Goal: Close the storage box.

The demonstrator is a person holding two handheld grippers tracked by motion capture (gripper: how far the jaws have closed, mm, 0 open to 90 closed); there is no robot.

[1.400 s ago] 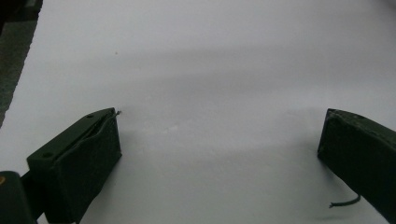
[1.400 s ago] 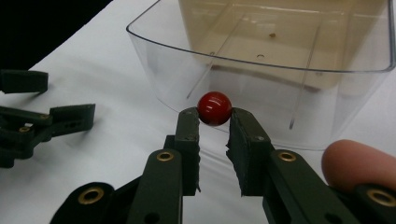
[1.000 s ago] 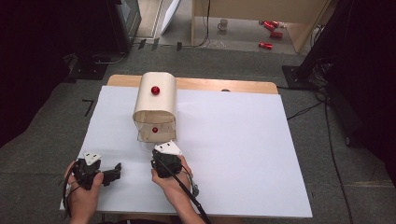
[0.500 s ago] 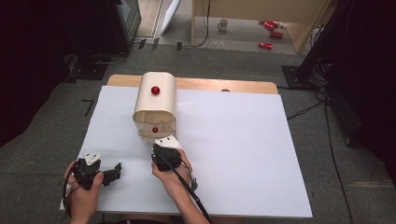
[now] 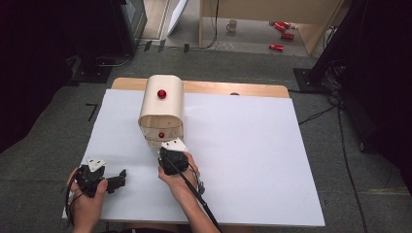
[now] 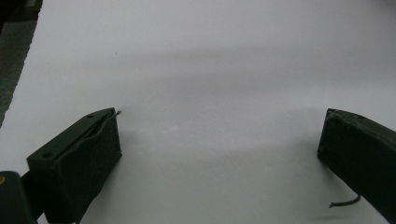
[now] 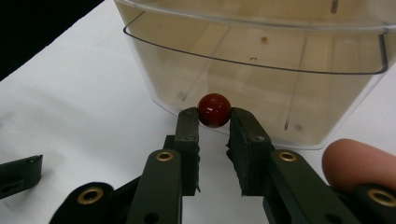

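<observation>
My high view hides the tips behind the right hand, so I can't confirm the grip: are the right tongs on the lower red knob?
Observer: Yes. In the right gripper view the right tongs are shut on the red knob, with one pad on each side of it.
Operator: Is that knob on a lid or a drawer?
Observer: It sits on the curved front of a clear plastic drawer.
Operator: And the left tongs?
Observer: The left tongs stand wide open over the white table, with nothing between them.
</observation>
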